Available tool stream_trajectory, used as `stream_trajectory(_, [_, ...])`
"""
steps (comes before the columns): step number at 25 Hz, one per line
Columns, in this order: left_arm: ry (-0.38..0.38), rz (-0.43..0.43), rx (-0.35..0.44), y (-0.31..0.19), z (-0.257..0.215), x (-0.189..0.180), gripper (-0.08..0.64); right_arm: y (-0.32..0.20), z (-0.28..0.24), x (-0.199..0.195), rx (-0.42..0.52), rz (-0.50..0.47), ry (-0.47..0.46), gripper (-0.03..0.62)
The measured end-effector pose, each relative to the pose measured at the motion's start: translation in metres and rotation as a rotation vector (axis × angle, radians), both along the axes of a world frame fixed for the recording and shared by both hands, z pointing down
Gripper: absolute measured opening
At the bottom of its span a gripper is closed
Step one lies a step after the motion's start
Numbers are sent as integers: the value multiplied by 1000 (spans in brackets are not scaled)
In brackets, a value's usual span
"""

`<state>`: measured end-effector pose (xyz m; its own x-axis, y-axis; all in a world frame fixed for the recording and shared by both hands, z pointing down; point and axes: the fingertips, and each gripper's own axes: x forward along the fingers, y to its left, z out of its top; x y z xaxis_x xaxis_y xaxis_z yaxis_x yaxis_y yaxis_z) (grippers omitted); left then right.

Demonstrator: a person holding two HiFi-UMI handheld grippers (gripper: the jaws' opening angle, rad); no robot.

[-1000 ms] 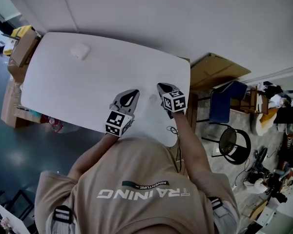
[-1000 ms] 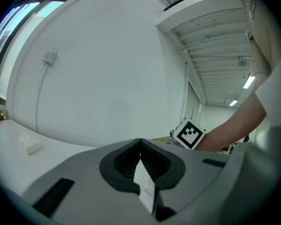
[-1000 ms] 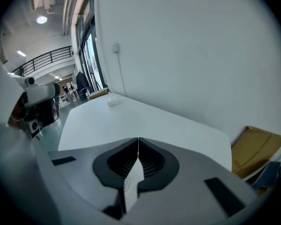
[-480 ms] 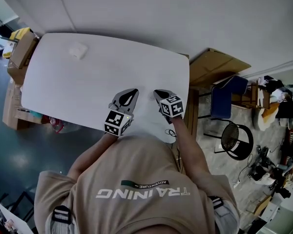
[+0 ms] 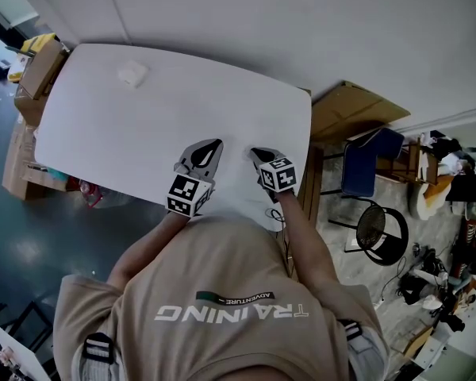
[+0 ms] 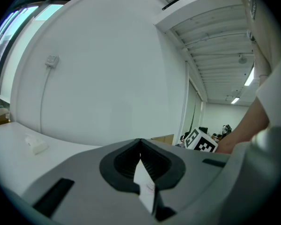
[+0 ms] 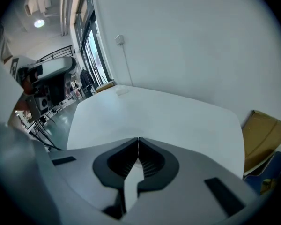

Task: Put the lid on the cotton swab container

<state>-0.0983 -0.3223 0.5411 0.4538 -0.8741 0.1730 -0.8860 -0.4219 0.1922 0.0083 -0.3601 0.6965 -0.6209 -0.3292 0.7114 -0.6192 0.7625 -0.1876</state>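
Cardboard boxes (image 5: 36, 70): stacked on the floor against the desk's left edge, close to its far left corner.

Small white box (image 5: 132, 74): lies on the desk near the far edge, toward the far left corner, well apart from both tongs. It is too small to tell whether a lid sits on it. The left gripper view shows it as a pale block low at the left (image 6: 36, 144). The right gripper view shows it as a speck by the far edge (image 7: 122, 91).

Desk (image 5: 127, 133): white top with rounded corners; the person stands at its near edge, toward the near right corner.

Left tongs (image 5: 213, 144): held over the near part of the desk, tips pointing toward the far edge. In the left gripper view the two jaws meet at the tips with nothing between them.

Right tongs (image 5: 255, 152): just beside the left tongs, close to the near right corner, tips angled slightly toward them. The jaws are pressed together, gripping nothing, over bare desk. Its marker cube (image 6: 200, 142) shows at the right of the left gripper view.

Person's shirt (image 5: 222, 308): tan, fills the bottom of the head view.

Cardboard sheet (image 5: 355, 111): flat on the floor past the desk's right edge.

Blue chair (image 5: 363, 167): beyond the near right corner, beside the cardboard sheet.
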Motion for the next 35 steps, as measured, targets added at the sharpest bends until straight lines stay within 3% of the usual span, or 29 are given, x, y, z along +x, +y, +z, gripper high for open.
stream_trajectory(8, [-1,-14,5,5,1,-4,12,4,6,-6,51,-43,101,18])
stream_trajectory(13, [-5,0,17,6,-1,3,12,4,7,-7,24,-19,87,18])
stream_trajectory(20, [-23,17,41,8,-12,9,12,7,7,-7,66,-26,97,18])
stream_trajectory(28, [-52,-4,47,8,-20,0,12,1,-18,6,113,41,2,18])
stream_trajectory(35, [-81,16,74,7,-34,-5,12,1,-71,10,208,102,-113,18])
